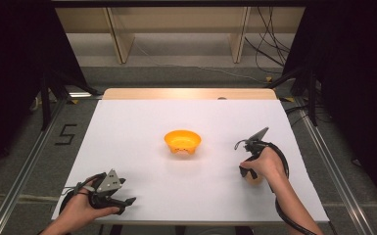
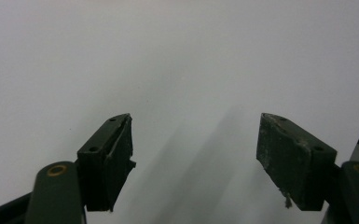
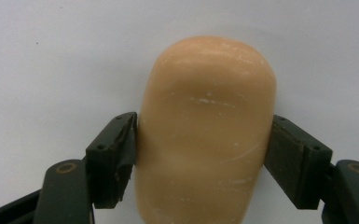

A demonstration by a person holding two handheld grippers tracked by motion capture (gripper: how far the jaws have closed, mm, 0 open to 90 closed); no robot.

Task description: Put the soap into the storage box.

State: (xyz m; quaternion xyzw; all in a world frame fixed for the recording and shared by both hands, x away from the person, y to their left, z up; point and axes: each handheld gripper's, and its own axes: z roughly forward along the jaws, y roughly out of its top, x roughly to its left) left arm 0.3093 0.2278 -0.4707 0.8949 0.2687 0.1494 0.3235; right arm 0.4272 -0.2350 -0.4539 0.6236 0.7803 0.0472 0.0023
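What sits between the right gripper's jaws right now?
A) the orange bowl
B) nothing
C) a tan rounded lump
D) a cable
C: in the right gripper view a tan rounded lump fills the gap, with both jaws against its sides; the orange bowl stands apart at the table's middle.

Overhead light was even; white table (image 1: 142,122) bright, surroundings dark. Soft shadows fell beneath the orange bowl (image 1: 182,141). Both gripper views were slightly soft, dimming toward corners.
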